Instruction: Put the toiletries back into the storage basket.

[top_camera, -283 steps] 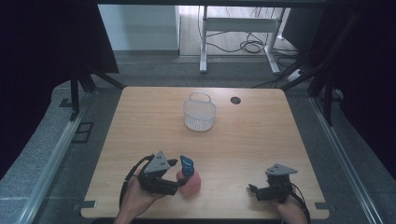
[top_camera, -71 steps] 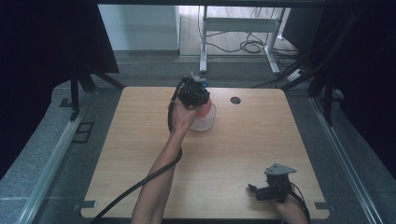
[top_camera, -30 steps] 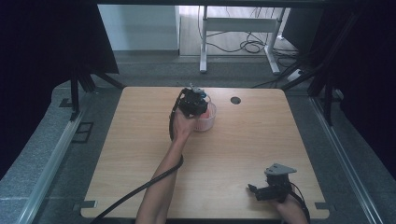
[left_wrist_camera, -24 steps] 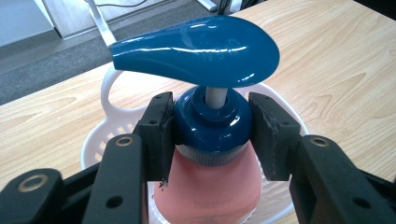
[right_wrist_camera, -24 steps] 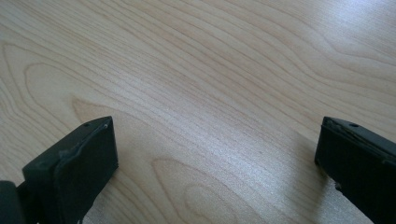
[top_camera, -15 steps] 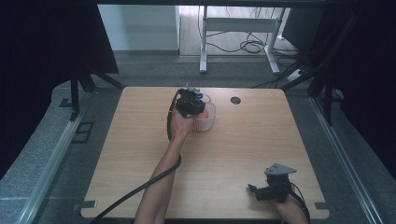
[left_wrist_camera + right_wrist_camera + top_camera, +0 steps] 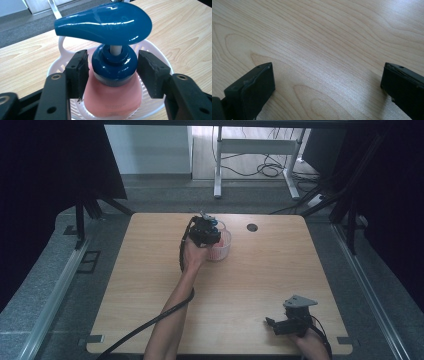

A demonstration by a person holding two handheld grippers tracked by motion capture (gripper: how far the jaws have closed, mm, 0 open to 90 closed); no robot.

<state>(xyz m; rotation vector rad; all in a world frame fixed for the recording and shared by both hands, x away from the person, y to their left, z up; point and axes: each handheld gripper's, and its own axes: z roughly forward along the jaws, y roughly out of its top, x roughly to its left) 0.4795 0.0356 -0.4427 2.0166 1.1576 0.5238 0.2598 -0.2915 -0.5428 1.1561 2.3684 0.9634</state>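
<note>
- My left gripper (image 7: 111,72) has its jaws spread to either side of the blue collar of the pink pump bottle (image 7: 110,82), gaps visible on both sides.
- Bottle stands inside the white basket (image 7: 160,60), directly below that gripper.
- My right gripper (image 7: 328,92) rests wide apart over bare table (image 7: 324,37).

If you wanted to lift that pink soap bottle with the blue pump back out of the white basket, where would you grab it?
Probably at the round blue collar of the pink pump bottle, coming level from the side, as the left gripper does now. The neck is narrow enough to fit between the jaws, the wide pump head overhangs it as a stop, and the white basket walls off the body.
</note>
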